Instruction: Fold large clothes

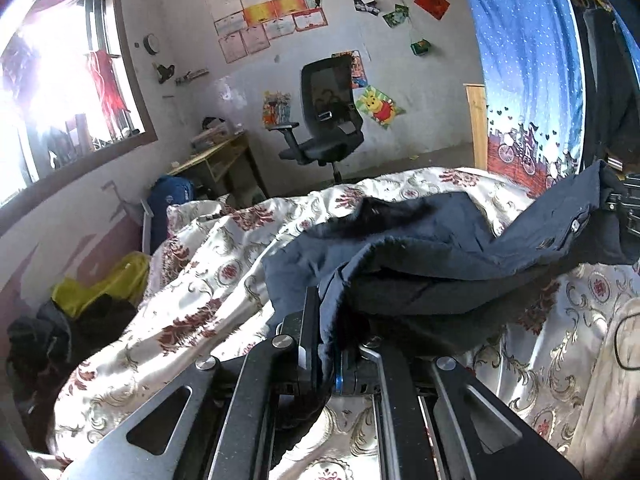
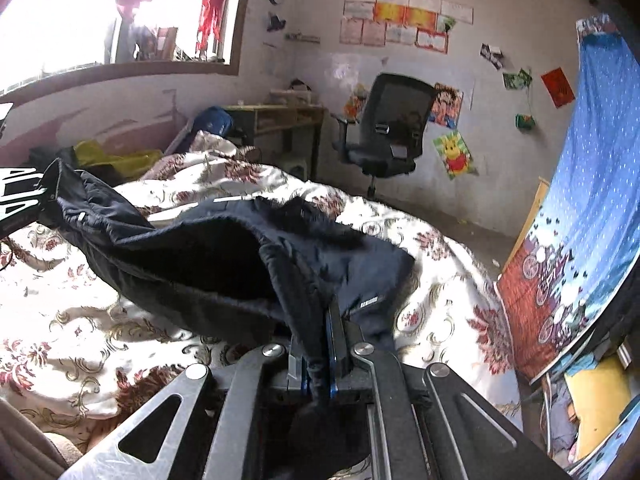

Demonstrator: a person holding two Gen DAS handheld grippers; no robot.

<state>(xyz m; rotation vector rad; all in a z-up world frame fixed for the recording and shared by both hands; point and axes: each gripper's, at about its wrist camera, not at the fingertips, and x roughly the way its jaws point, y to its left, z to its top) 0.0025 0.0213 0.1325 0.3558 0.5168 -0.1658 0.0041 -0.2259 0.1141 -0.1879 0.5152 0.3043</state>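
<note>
A large dark navy garment [image 1: 432,256] with a dark furry lining hangs stretched between my two grippers above the bed. My left gripper [image 1: 328,320] is shut on one edge of it, the cloth pinched between the fingers. My right gripper [image 2: 320,320] is shut on the other edge of the garment [image 2: 224,256]. In the left wrist view the right gripper [image 1: 624,208] shows at the far right holding the cloth. In the right wrist view the left gripper [image 2: 24,200] shows at the far left. The middle of the garment sags toward the bed.
A cream bedspread with red flowers [image 1: 208,264] covers the bed below. A pile of yellow and dark clothes [image 1: 100,292] lies by the wall. A black office chair [image 1: 328,120], a wooden desk [image 1: 216,160] and a blue curtain [image 1: 528,80] stand beyond.
</note>
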